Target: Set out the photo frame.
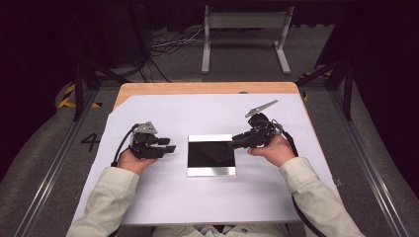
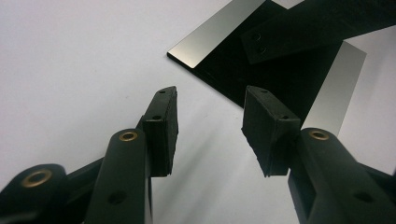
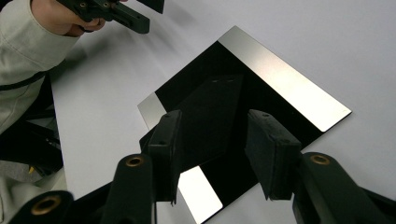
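Mirror [image 1: 211, 169] lies flat mid-bench, seemingly already placed; right gripper [image 1: 236, 143], jaws spread and empty, hovers at its 2 o'clock edge, left gripper [image 1: 169, 144] spread at 9 o'clock, withdrawal remaining.

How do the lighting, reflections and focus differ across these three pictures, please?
High view: bright white sheet, surroundings nearly black; the mirror plate reflects dark at its centre, bright at its near and far bands. Left gripper view: the left gripper is softly blurred, the plate edge sharper. Right gripper view: the right gripper hangs over the plate, which mirrors a dark jaw shape.
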`<state>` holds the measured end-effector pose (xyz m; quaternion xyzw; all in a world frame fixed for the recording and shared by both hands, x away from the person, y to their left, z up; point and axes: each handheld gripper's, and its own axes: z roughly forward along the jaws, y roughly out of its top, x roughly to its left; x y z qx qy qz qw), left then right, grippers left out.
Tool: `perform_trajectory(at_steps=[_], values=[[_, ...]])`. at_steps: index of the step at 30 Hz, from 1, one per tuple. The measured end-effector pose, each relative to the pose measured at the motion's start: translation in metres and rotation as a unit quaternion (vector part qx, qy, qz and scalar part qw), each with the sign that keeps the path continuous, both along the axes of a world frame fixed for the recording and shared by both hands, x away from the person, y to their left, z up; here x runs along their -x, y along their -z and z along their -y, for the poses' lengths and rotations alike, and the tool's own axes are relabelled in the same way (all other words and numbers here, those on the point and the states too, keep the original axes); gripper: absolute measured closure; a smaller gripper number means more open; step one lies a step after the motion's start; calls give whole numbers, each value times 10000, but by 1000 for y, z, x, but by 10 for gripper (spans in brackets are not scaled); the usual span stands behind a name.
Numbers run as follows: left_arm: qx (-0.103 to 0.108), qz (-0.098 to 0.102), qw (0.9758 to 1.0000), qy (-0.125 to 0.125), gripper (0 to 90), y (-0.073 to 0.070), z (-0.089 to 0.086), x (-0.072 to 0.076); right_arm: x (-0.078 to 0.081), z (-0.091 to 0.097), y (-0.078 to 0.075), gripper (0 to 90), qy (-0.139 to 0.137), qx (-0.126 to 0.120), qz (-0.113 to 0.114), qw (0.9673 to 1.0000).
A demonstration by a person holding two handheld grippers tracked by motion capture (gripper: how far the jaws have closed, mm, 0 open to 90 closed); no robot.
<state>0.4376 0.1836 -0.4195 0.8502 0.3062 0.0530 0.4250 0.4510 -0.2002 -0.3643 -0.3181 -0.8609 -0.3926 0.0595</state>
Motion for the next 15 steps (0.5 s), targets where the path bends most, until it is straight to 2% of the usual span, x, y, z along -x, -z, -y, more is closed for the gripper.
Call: perform_trajectory(at_steps=[5,15], values=[[-66,25,10000,17,559,1,0,-1,-2,-4,5,521,78,73,-122,9999],[-73,36,10000,2,560,0,0,0,-3,-12,15,466,31,79,-371,9993]])
